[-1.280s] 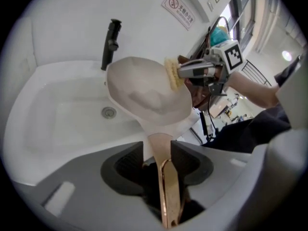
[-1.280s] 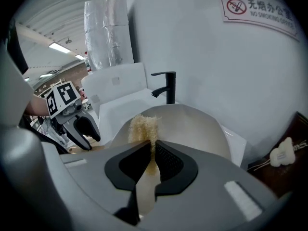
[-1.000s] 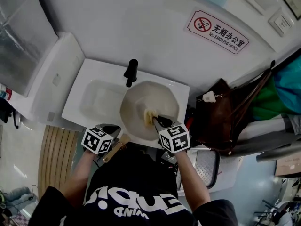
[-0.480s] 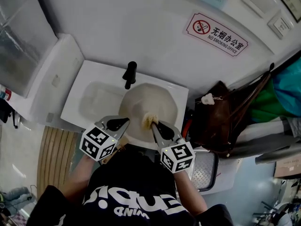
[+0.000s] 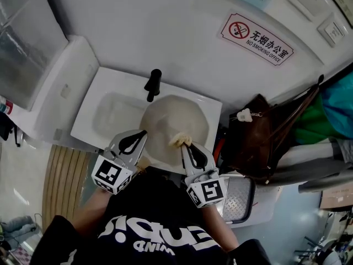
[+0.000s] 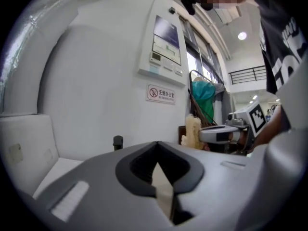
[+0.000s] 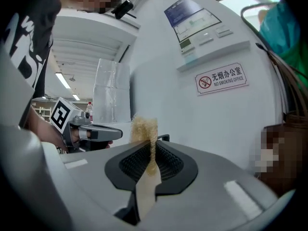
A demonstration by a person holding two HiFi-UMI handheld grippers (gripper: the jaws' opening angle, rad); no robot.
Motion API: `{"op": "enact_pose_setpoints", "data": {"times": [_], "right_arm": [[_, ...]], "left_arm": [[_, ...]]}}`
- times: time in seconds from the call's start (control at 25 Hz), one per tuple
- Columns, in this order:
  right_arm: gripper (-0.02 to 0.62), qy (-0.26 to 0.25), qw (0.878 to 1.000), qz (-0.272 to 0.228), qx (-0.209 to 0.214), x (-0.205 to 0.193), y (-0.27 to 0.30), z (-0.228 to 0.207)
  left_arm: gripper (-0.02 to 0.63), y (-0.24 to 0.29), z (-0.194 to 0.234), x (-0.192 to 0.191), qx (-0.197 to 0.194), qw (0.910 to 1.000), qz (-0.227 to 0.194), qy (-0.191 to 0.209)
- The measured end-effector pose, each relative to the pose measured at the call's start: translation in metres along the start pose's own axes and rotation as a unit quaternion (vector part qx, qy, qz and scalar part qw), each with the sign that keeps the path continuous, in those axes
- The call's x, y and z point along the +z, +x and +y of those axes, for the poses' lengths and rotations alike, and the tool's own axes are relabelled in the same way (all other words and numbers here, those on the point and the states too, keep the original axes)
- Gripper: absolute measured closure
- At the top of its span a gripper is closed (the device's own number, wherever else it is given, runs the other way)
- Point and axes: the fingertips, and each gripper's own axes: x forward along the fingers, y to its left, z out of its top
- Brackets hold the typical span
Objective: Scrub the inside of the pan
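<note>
- A white sink (image 5: 91,101) takes up the centre-left of the head view, with a shallow rectangular basin.
- A black tap (image 5: 153,84) stands upright on the sink's back rim, at upper centre.
- The pale round pan (image 5: 176,117) sits over the right part of the sink, covering the rim there, just below the tap in the frame.
- A white worktop (image 5: 58,95) adjoins the sink on its left.
- On the floor (image 5: 22,175), at lower left, lies a wooden slatted mat (image 5: 63,184).

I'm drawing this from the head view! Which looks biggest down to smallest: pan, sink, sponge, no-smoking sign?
1. sink
2. pan
3. no-smoking sign, about as long as the pan is wide, but much thinner
4. sponge
</note>
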Motion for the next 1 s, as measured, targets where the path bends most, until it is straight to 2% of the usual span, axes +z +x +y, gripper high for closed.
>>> {"op": "enact_pose_setpoints", "data": {"times": [0.16, 0.52, 1.0], "right_arm": [[0.555, -0.009, 1.000, 0.005, 0.002, -0.006, 0.000, 0.002], [0.555, 0.013, 1.000, 0.013, -0.006, -0.018, -0.002, -0.002], [0.555, 0.009, 0.999, 0.029, 0.008, -0.023, -0.002, 0.003]], "left_arm": [[0.611, 0.000, 0.015, -0.007, 0.029, 0.9992, -0.013, -0.025], [0.611, 0.000, 0.006, -0.011, 0.025, 0.9997, 0.000, 0.007], [0.611, 0.000, 0.004, -0.018, 0.023, 0.9996, 0.015, 0.002]]}}
